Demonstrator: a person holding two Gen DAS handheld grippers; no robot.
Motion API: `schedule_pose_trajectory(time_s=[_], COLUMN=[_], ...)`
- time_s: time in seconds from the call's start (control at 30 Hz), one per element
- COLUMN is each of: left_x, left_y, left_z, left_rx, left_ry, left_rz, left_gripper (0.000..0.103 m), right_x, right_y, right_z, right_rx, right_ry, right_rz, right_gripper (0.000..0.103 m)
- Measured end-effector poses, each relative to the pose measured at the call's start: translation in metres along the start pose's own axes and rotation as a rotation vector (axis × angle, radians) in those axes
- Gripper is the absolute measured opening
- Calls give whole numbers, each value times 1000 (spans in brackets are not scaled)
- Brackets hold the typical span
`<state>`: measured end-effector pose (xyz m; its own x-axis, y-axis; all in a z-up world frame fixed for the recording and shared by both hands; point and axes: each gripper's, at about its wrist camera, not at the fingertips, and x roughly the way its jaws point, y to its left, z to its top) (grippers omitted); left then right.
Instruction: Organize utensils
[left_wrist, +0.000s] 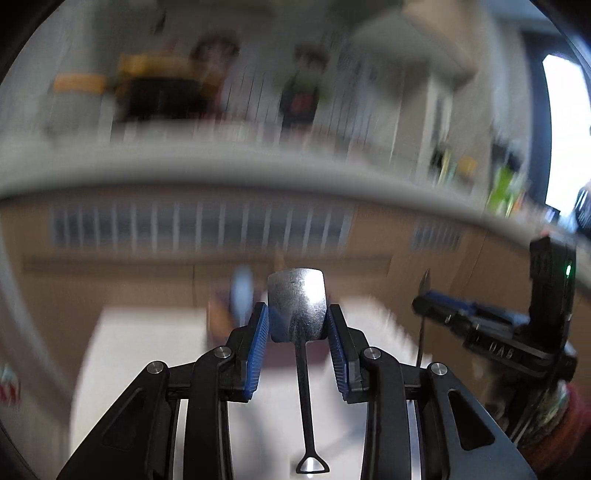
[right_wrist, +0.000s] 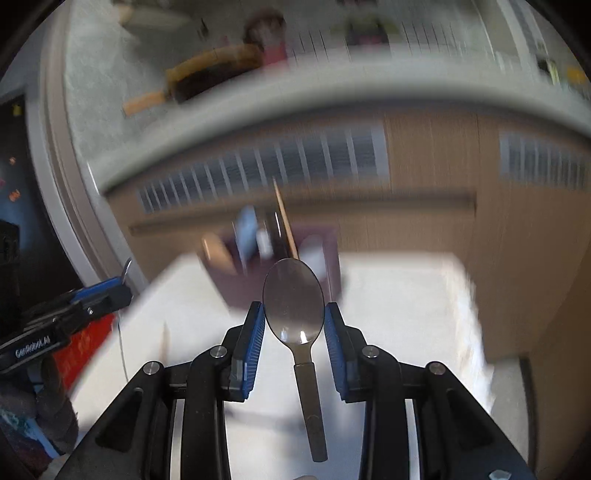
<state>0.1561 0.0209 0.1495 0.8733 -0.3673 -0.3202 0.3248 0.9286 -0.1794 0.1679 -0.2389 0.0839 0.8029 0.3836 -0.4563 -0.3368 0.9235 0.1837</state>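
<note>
Above the white table (right_wrist: 406, 295), both my grippers carry a utensil, background all smeared. My left gripper (left_wrist: 297, 325) pinches a small flat-bladed metal scoop (left_wrist: 297, 306) by the blade edges, pads pressed on both sides, thin handle hanging down toward me with its triangular loop end near the bottom of the view. My right gripper (right_wrist: 294, 325) pinches a spoon (right_wrist: 293, 302) across the widest part of its bowl, dark handle dangling back under the jaws. Risk, as I judge it: both grips sit on smooth curved metal edges with the long handles hanging free, so a quick swing could pivot or slip either piece out; the spoon's rounded bowl looks the likelier to squirt loose. The dark holder (right_wrist: 280, 251) with utensils already standing in it lies farther ahead on the table, just beyond the spoon tip; a dangling handle could snag its rim or knock the upright wooden stick (right_wrist: 284, 218).
</note>
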Motion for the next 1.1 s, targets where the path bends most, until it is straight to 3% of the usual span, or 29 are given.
schedule_pose_trajectory(time_s=[0.13,0.27,0.43,0.53,0.77,0.83,0.9,0.97,1.1], left_x=[15,54,121,150,187,198,197,177,133], left_y=[18,42,63,65,71,74,74,74,77], left_z=[62,65,36,18,-15,-25,-27,-25,-23], left_rx=[-28,-47,-63,-42,-83,-103,-105,-108,-89], left_ry=[-155,-201,-134,-110,-15,66,105,80,121], left_rz=[-54,-17,15,29,16,-10,19,38,126], left_gripper=[33,33,33,33,33,35,46,52,52], right_x=[-18,16,80,107,147,154,164,165,122], right_y=[17,15,-2,-4,-15,-21,-30,-39,-43], right_z=[86,123,112,99,74,66,56,46,41], right_rx=[-51,-40,27,2,-31,-16,13,52,5], right_ry=[-201,-256,-217,-201,-159,-110,-36,19,-17], right_rz=[34,54,69,56,35,71,125,117,93], right_gripper=[30,30,30,30,30,33,33,34,35])
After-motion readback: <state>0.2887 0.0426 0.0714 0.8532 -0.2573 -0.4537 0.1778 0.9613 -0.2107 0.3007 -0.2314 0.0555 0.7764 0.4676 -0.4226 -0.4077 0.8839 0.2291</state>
